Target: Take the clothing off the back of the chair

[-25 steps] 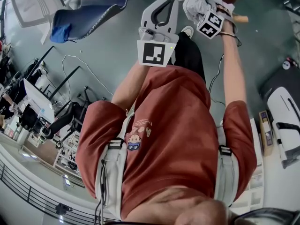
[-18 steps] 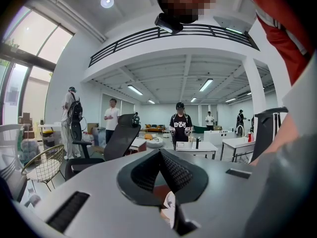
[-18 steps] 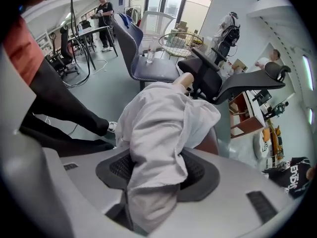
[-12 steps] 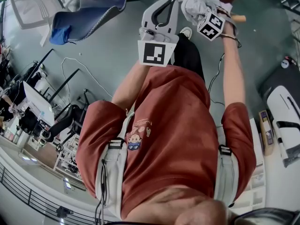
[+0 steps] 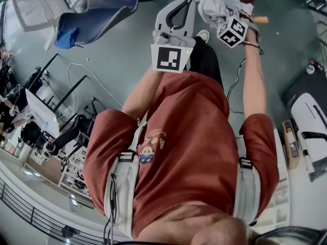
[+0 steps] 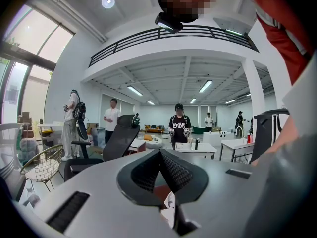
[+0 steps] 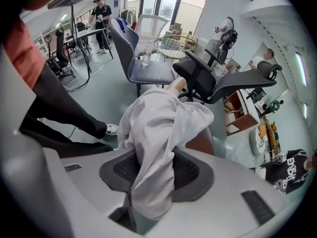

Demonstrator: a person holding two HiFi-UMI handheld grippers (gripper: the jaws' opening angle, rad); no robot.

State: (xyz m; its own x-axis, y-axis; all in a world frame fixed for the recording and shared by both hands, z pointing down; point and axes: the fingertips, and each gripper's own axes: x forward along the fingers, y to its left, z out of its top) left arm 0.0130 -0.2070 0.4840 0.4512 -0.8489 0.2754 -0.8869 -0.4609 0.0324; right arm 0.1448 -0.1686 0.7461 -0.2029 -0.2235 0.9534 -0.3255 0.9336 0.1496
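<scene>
Though two tools are in use, there is only one garment: a single pale, off-white piece of clothing [image 7: 158, 128], crumpled into soft folds and heaped over the top of one brown chair back [image 7: 204, 142]. A narrow fold runs from the heap in between the jaws of the right tool [image 7: 154, 177]. Those jaws have just been closing, and they pinch the fold between their dark ribbed pads. In the head view the bundle sits at the top edge of the picture, at the end of the person's right arm. The left tool [image 6: 159, 158] is held just beside the cloth; I cannot tell whether it touches. Its jaws are together with nothing between them. Past the garment stand three more chairs: a blue-grey one [image 7: 143, 58], a black office chair [image 7: 218, 81] and a wire-framed one [image 7: 173, 43]. One white shoe [image 7: 112, 129] of the person rests on the grey floor [image 7: 99, 98] near the brown chair.
</scene>
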